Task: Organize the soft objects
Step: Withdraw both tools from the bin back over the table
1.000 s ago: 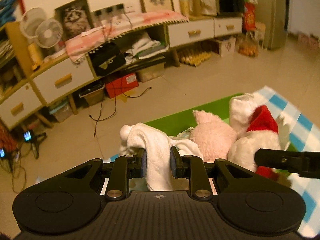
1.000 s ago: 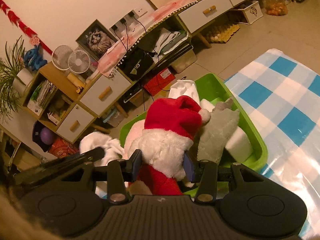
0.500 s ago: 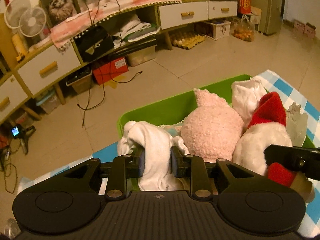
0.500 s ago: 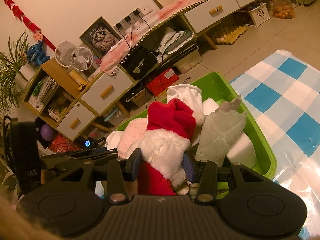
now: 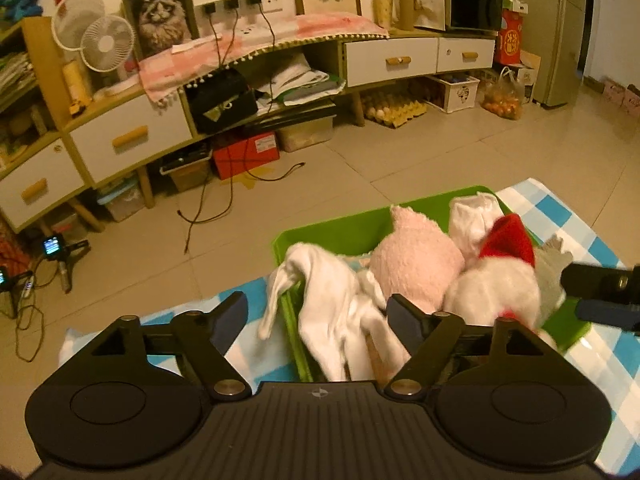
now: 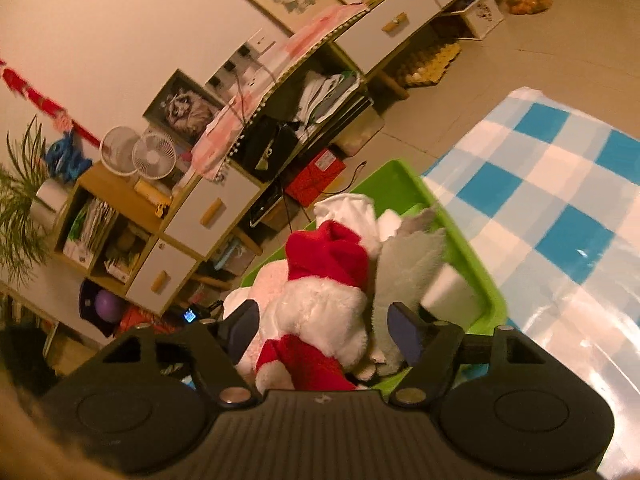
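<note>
Both tools' jaws have just been opening: left tool (image 5: 318, 314) freed limp white cloth (image 5: 332, 296); right tool (image 6: 322, 326) freed fluffy Santa plush (image 6: 320, 304).

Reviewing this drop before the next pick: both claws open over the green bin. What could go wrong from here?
1. The white cloth drapes over the green bin's near-left rim, one end outside; it may slide out.
2. The bin is heaped: the Santa plush sits above the rim beside the grey cloth and could roll off.
3. The left claw and right claw, jaws just opened, still straddle the fabric; retreating may snag it.
</note>
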`<state>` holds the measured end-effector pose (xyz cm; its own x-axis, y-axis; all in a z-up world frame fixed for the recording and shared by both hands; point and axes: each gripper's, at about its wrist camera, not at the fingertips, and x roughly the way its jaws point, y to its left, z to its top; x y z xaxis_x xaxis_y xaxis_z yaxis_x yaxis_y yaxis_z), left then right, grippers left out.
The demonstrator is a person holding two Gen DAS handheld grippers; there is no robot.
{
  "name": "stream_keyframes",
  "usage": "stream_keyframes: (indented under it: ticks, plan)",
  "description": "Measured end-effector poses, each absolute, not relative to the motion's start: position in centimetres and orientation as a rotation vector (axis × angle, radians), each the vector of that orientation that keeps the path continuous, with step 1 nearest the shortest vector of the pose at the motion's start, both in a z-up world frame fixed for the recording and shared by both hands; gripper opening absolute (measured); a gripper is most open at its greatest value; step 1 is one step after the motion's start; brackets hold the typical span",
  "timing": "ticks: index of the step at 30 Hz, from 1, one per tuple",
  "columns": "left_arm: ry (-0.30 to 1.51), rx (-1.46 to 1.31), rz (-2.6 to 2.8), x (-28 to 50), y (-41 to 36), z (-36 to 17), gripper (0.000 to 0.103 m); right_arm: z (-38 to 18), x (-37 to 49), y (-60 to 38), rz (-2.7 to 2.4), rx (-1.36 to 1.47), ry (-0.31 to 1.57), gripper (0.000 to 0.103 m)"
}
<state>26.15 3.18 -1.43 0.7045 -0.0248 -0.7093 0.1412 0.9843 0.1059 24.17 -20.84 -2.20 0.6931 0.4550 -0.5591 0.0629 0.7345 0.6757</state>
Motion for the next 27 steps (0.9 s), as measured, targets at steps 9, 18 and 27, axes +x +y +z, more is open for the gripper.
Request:
stream_keyframes:
  ticks: [9,18,27]
  plan:
    - [0.795,0.082,-0.028,21.0,5.4,-0.6,0.082,-1.4,20.7,-23.4,0.167,0.734,0.81,0.055]
    - [0.774,0.031,-0.025,15.3,5.8,-0.2,0.086,-1.5,16.7,-23.6,0.16,0.697,0.853,0.058]
    - [0.754,-0.054,0.019,9.1,6.3,-1.8,0.094,-1.9,13.0,-23.2,0.174,0.636,0.901,0.062]
